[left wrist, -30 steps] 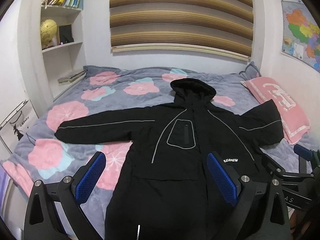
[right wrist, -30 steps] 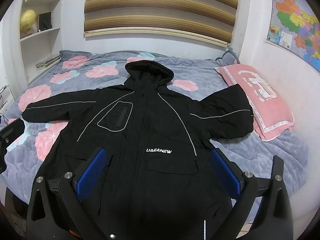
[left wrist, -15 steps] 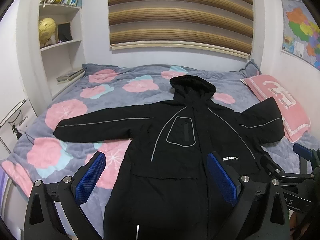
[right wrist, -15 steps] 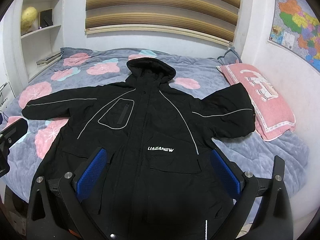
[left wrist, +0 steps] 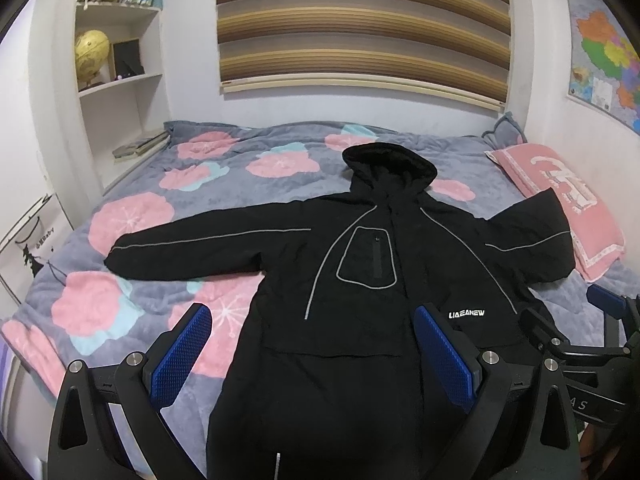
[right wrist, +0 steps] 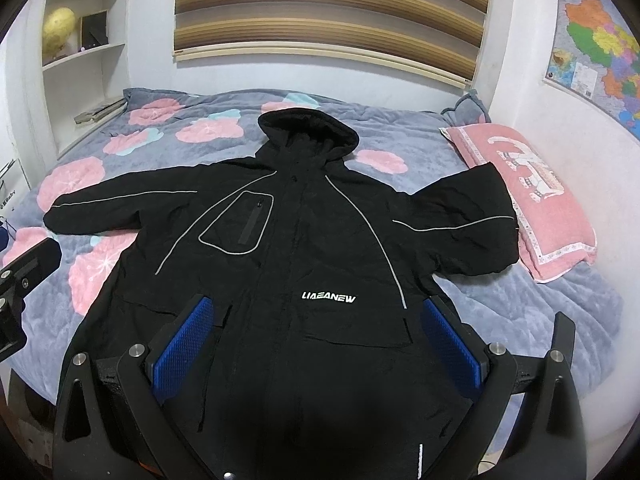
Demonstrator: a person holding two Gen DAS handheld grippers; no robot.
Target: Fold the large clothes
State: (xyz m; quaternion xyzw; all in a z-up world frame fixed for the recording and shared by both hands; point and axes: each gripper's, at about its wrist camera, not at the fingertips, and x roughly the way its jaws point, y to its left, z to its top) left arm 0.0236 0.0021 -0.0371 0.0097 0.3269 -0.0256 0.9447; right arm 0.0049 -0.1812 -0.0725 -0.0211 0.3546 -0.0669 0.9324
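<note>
A: Where, the black jacket (right wrist: 304, 248)?
B: Flat on the bed (right wrist: 500, 312), front up, hood (right wrist: 308, 128) toward the window blind (right wrist: 332, 16), both sleeves out; right cuff touching the pink pillow (right wrist: 532, 200).
A: And the left tool (left wrist: 312, 344)?
B: Wide, holding nothing, above the lower left side.
A: Right tool (right wrist: 320, 340)?
B: Wide too, holding nothing, over the lower front.

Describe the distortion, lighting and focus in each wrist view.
Left wrist view: strong fisheye bowing of the striped brown window blind, dark vignette corners, even indoor light, sharp black hooded jacket. Right wrist view: same barrel curve on the colourful wall map; jacket hem near the open right gripper falls into featureless shadow.
</note>
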